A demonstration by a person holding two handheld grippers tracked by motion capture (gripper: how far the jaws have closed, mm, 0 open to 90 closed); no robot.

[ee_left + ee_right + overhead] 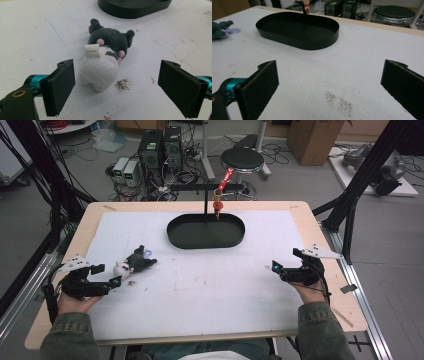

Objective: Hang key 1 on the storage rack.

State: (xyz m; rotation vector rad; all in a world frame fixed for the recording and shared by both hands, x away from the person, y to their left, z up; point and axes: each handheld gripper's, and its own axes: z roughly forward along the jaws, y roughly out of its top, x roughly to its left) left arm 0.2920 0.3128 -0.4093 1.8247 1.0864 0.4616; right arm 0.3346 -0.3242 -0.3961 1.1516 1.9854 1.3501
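Note:
A small plush toy (134, 263) with a dark grey head and white body lies on the white mat (200, 290), left of centre. In the left gripper view the plush toy (103, 57) lies just beyond the jaws, its white end and label toward me, touching neither pad. My left gripper (106, 275) (117, 87) is open and rests low on the mat just left of the toy. My right gripper (286, 261) (329, 85) is open over bare mat at the right, nothing between its jaws. The toy (220, 30) lies far to its left.
A black oval tray (235, 240) (299, 42) (135, 12) sits at the mat's far centre. Behind it a black T-stand (206, 195) carries a small orange hanging figure (217, 206) on a red strap. Dirt smudges (122, 85) (339, 101) mark the mat. A stool and computers stand beyond the table.

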